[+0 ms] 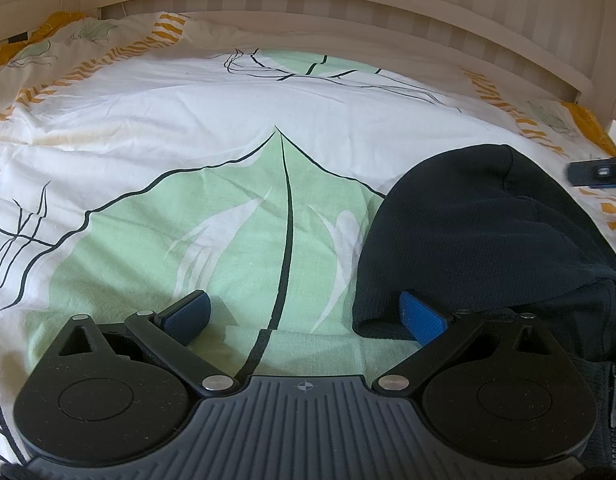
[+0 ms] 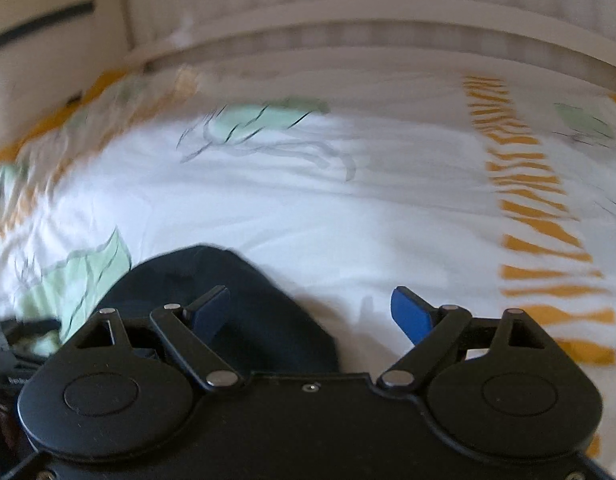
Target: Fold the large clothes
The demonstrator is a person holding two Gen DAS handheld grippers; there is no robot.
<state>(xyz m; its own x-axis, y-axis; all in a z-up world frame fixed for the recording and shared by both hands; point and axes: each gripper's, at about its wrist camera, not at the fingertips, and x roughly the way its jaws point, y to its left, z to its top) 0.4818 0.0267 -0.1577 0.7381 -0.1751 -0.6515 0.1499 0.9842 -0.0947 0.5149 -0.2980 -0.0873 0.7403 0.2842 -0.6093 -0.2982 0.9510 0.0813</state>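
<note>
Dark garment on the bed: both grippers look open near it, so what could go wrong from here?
1. The left gripper is open with only its right finger at the dark garment's edge; closing may catch little cloth.
2. The right wrist view is motion-blurred, so the right gripper may misjudge its grasp.
3. The leaf-print duvet lies under the fingers and may be pinched too.

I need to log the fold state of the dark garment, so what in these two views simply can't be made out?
- Dark garment, left wrist view: its near and right parts are cut off by the frame edge and hidden behind the left gripper, so type and fold state are unclear.
- Right wrist view: motion blur smears the bedspread; the right gripper covers the garment's near part.
</note>
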